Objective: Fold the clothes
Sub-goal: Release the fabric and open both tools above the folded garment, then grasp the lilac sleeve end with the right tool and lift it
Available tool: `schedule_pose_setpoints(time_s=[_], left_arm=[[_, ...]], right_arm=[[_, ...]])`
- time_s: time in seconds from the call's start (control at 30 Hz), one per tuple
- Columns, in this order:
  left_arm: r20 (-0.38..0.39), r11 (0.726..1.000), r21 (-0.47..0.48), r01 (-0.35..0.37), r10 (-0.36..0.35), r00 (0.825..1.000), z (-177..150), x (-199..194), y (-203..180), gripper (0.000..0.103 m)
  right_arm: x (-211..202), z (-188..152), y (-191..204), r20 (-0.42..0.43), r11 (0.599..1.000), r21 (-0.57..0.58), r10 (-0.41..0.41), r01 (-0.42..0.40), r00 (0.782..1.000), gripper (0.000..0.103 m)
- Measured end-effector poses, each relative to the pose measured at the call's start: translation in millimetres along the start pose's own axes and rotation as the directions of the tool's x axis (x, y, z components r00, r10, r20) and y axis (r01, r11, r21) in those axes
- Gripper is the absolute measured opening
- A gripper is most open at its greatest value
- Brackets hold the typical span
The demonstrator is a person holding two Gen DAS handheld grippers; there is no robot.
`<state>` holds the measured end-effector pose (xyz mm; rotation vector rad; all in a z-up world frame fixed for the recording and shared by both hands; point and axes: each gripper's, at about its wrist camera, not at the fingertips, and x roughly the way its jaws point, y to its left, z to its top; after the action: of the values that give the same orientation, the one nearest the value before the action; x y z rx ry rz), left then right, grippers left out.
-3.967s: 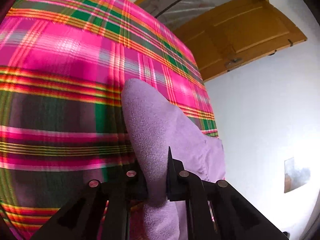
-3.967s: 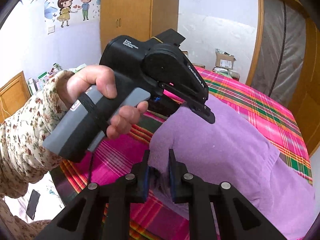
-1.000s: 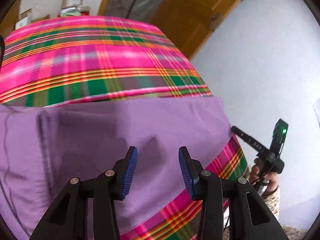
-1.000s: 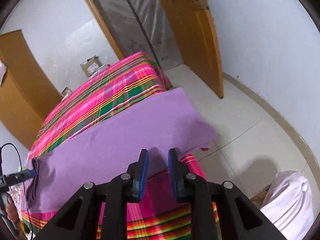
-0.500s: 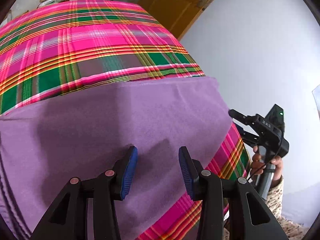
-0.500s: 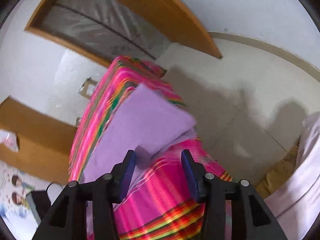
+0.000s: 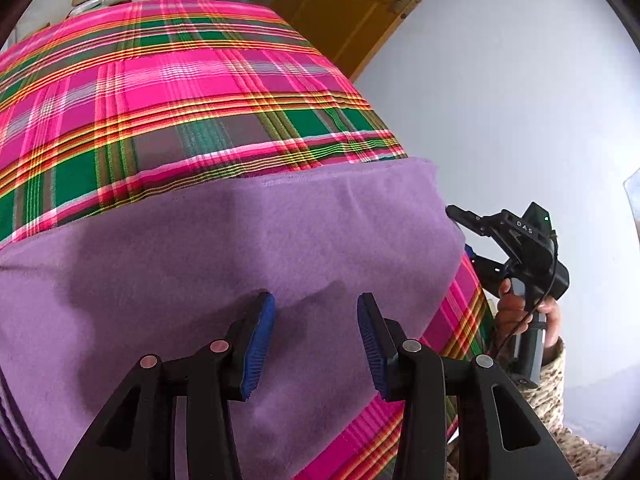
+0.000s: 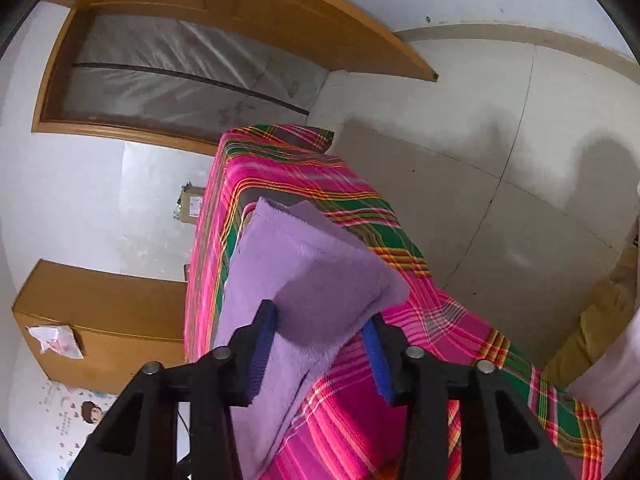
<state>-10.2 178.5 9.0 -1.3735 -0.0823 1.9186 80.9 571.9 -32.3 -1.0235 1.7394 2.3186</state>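
A purple fleece garment [image 7: 224, 256] lies spread flat across the pink plaid bed [image 7: 160, 92]. My left gripper [image 7: 316, 344] is open and empty, hovering just above the garment's near part. In the right wrist view the garment's [image 8: 308, 280] end corner lifts between the jaws of my right gripper [image 8: 320, 344], which is open, with its blue pads on either side of the fabric. The right gripper [image 7: 476, 240] also shows in the left wrist view, at the garment's right edge by the bed's side.
The bed [image 8: 280, 176] fills the room's middle. A wooden door [image 7: 352, 12] and a plastic-covered doorway [image 8: 192, 76] stand beyond its far end. Tiled floor [image 8: 500, 160] lies to the bed's right. A wooden cabinet [image 8: 100, 304] stands at the left wall.
Four seconds ago both grippers were shut on the garment and held it up. The garment now lies flat, the left gripper is open above it, and the right gripper has opened around its end corner.
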Motion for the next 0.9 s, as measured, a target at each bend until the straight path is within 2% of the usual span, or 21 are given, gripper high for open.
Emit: schedule_pose_setpoints(time_s=[0.13, 0.4, 0.57, 0.77, 0.9], left_arm=[[0.003, 1.0, 0.005, -0.001, 0.001, 1.0, 3, 1, -2, 0.048], [-0.006, 1.0, 0.01, 0.011, -0.011, 1.0, 13, 5, -15, 0.048], [-0.015, 0.998, 0.048, 0.043, -0.042, 0.999, 28, 14, -33, 0.048], [-0.058, 0.994, 0.073, 0.082, -0.078, 0.995, 43, 37, -53, 0.048], [-0.077, 0.994, 0.047, 0.104, -0.1, 0.992, 53, 53, -57, 0.048]], right_arm=[[0, 3, 10, 0.019, 0.999, -0.034, 0.0, 0.001, 1.0, 0.023], [-7, 2, 35, 0.093, 0.973, -0.203, -0.095, 0.112, 0.991, 0.008], [-11, -3, 48, 0.132, 0.95, -0.278, -0.105, 0.139, 0.986, 0.006], [-17, -13, 69, 0.198, 0.895, -0.401, -0.123, 0.195, 0.972, 0.006], [-23, -21, 79, 0.227, 0.866, -0.452, -0.121, 0.215, 0.966, 0.006]])
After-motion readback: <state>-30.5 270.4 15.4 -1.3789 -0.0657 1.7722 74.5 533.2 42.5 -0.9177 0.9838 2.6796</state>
